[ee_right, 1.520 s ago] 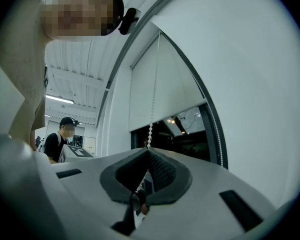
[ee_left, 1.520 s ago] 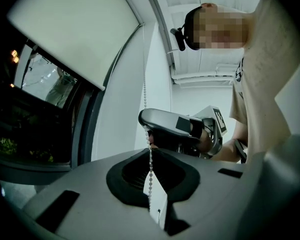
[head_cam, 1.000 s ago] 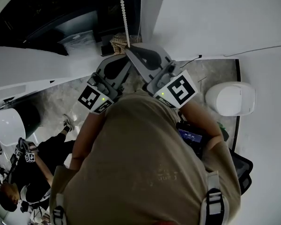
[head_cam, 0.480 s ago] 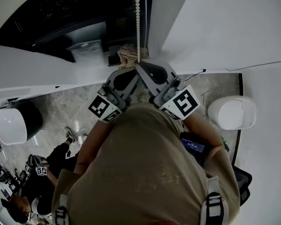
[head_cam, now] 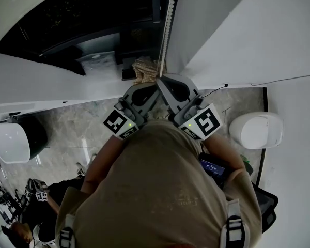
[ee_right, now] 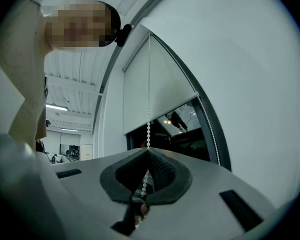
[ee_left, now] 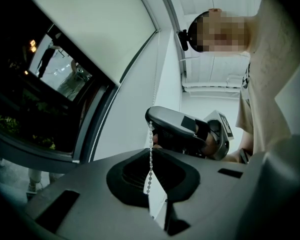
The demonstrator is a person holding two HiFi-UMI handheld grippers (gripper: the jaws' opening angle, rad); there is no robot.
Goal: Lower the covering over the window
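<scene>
Clamping the chain (head_cam: pixel 166 32), the left tongs (head_cam: pixel 155 82) and right tongs (head_cam: pixel 160 79), both pinched shut on it, meet tip to tip beside the window (head_cam: pixel 77 14) in the head view. Only the gripper views show the blind (ee_right: pixel 165 84), drawn partway down over dark glass; the left one shows the right tongs gripping just above the left.

Bead chain (head_cam: pixel 166 30) hung before the window (ee_right: pixel 185 129), near its right edge, and pinched between the jaws of the left gripper (head_cam: pixel 155 82) and the right gripper (head_cam: pixel 160 80), the right one set just above the left. The roller blind (ee_right: pixel 150 84) is drawn over the window's upper part; a rounded object (head_cam: pixel 256 130) is placed on the floor (head_cam: pixel 82 123) to the right
</scene>
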